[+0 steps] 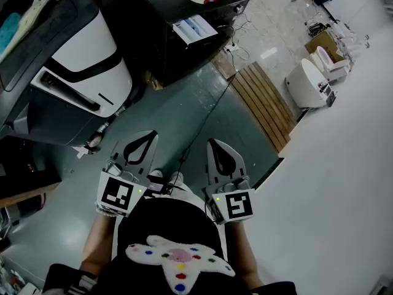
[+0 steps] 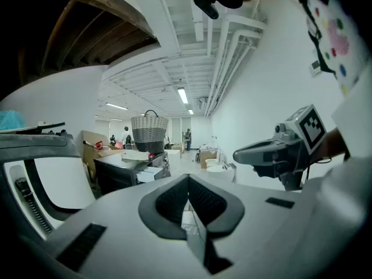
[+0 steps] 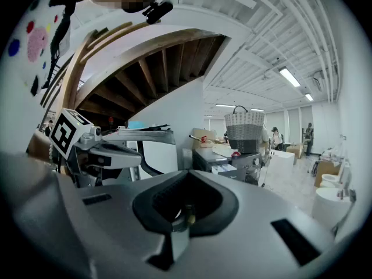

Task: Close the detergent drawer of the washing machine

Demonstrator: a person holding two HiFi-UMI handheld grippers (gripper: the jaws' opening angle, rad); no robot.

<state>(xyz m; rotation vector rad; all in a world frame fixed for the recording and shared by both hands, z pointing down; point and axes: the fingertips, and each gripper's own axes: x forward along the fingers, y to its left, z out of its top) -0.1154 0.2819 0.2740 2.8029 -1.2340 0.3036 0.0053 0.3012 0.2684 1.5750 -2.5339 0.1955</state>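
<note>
The washing machine [image 1: 83, 48], white with black trim, stands at the upper left of the head view, well ahead of both grippers. A white ledge with a dark slot [image 1: 67, 94] juts from its front; whether this is the detergent drawer I cannot tell. My left gripper [image 1: 148, 135] and right gripper [image 1: 216, 143] are held side by side at waist height over the green floor, both shut and holding nothing. The left gripper view shows its shut jaws [image 2: 187, 178] with the machine [image 2: 40, 179] at the left. Beyond the right gripper's shut jaws [image 3: 187, 173] stands the machine [image 3: 154, 153].
A dark cabinet [image 1: 184, 35] with papers on top stands behind the machine, and a wicker basket [image 2: 149, 131] sits on it. A slatted wooden platform [image 1: 264, 103] and white toilets [image 1: 310, 82] lie to the right. A cable [image 1: 209, 118] runs across the floor.
</note>
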